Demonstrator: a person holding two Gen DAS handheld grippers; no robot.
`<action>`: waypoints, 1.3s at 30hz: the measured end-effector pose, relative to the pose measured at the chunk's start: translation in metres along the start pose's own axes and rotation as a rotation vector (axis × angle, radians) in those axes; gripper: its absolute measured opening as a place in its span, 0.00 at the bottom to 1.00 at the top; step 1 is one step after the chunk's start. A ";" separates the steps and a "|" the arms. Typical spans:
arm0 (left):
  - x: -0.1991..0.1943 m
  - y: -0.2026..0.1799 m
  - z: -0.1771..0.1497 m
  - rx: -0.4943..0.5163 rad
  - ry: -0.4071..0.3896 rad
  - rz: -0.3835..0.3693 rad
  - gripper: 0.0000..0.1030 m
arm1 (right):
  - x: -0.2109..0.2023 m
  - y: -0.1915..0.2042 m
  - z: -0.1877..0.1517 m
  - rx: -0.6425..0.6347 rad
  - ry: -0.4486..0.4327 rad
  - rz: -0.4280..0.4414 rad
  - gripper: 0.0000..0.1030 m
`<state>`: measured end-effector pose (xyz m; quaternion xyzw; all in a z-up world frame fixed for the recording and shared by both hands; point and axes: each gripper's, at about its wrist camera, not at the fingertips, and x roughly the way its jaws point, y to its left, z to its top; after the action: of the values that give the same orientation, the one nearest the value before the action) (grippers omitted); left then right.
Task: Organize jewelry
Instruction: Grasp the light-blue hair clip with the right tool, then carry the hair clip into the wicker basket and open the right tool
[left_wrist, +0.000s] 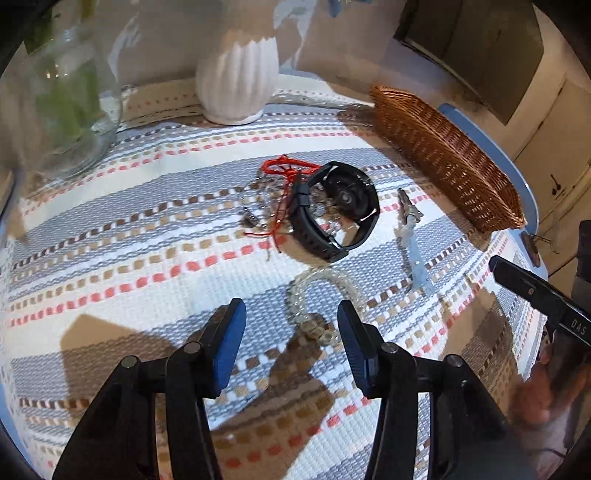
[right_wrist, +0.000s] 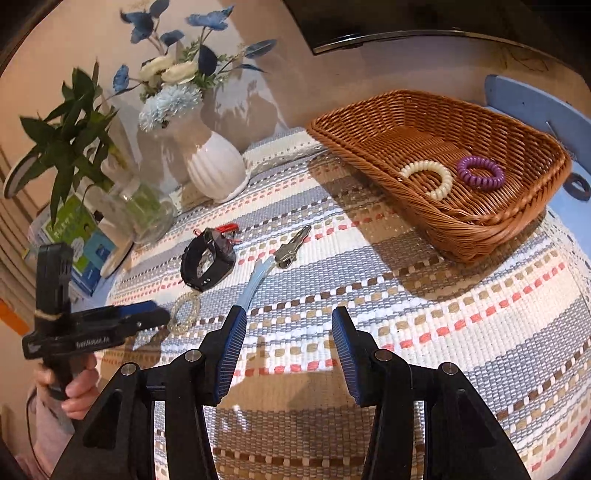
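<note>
Fingers spread on your left gripper (left_wrist: 291, 325) frame the clear beaded bracelet (left_wrist: 317, 302) lying on the striped cloth (left_wrist: 147, 229); light, limp, slippery, so pinch across its beads.

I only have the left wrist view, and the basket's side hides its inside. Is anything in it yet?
Observer: Yes. A cream coil ring and a purple coil ring lie in the basket.
Operator: I see only an edge of the right tongs. Open or shut?
Observer: The right tongs are open and empty, over bare cloth.
Operator: What's in the white vase?
Observer: Blue and white flowers stand in the vase.
</note>
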<state>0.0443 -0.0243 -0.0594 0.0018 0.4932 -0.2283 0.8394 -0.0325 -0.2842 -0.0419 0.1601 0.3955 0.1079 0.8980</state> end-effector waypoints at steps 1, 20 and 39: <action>0.002 -0.001 -0.002 0.018 0.004 0.015 0.51 | 0.002 0.003 0.000 -0.011 0.010 -0.005 0.48; 0.002 -0.008 -0.008 0.068 -0.052 0.071 0.41 | 0.086 0.081 0.021 -0.140 0.181 -0.210 0.43; -0.013 -0.029 -0.015 0.135 -0.105 -0.086 0.07 | 0.033 0.048 -0.013 -0.060 0.204 -0.045 0.10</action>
<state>0.0150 -0.0421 -0.0496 0.0251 0.4316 -0.2967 0.8515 -0.0237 -0.2271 -0.0546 0.1125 0.4848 0.1151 0.8597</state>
